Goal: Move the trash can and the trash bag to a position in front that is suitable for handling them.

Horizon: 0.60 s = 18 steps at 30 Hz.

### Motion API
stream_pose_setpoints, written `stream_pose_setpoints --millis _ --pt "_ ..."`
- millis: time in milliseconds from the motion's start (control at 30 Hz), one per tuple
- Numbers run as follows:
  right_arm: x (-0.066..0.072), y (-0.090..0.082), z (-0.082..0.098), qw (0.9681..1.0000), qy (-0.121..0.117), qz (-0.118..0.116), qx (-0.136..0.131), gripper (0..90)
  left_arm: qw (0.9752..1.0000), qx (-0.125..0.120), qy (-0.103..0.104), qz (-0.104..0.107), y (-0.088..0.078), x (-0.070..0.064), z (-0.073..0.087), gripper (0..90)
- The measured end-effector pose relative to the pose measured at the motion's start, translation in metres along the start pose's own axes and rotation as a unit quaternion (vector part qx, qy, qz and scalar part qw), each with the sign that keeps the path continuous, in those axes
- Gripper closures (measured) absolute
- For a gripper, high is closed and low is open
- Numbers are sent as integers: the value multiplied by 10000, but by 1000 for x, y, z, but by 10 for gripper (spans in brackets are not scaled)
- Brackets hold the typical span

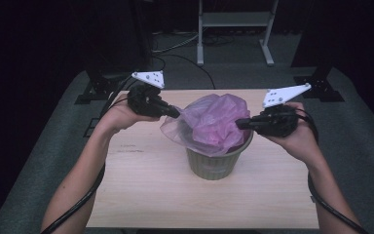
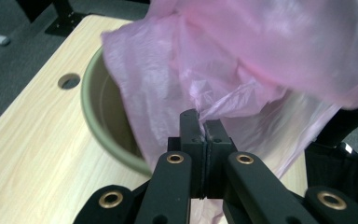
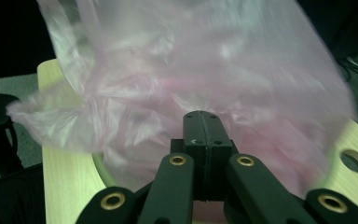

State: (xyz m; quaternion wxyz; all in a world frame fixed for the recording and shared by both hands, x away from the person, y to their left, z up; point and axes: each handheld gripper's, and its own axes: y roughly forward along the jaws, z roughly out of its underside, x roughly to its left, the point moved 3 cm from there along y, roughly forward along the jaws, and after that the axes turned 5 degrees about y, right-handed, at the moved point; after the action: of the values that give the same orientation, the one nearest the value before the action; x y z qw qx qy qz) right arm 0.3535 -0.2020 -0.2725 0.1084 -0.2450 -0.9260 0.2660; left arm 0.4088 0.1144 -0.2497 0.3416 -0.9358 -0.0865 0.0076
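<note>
We see the desk (image 1: 141, 195) lit softly from above, with darkness all around it. In the right gripper view, the pink plastic bag (image 3: 205, 70) smears with motion blur.

Overhead camera faces forward; both close gripper views share the pink bag (image 1: 217, 122).

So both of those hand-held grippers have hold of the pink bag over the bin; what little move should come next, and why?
Probably draw the two apart and down. The left hand-held gripper and right hand-held gripper are shut on opposite sides of the pink bag, which billows above the green bin with its edge not yet over the rim.
</note>
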Motion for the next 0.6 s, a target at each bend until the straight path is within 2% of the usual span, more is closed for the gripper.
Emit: stream_pose_setpoints --millis 33,67,100,167,233,267,433,467,600 --pt "0 0 0 10000 0 0 0 900 10000 0 0 0 0 0 0 894" --pt "-6 -9 6 9999 87 92 -38 900 10000 23 -78 -19 -1 3 5 894" --pt "-6 -9 6 9999 87 92 -38 900 10000 23 -78 -19 -1 3 5 894" --pt "-12 -20 15 9996 183 203 -65 900 9998 55 -164 -54 0 6 10 894" --pt "-13 -22 17 9995 208 232 -65 900 9998 83 -188 -58 0 7 12 894" --pt "-18 -28 24 9991 297 296 -64 900 9997 123 -201 -66 1 8 14 894" --pt "-24 -35 36 9983 417 396 -13 900 9990 253 -360 -75 3 11 27 894" --pt "-27 -38 44 9977 509 439 30 900 9987 281 -429 -71 3 12 32 894" --pt "-30 -43 58 9968 628 474 102 900 9980 370 -520 -22 3 11 42 894"
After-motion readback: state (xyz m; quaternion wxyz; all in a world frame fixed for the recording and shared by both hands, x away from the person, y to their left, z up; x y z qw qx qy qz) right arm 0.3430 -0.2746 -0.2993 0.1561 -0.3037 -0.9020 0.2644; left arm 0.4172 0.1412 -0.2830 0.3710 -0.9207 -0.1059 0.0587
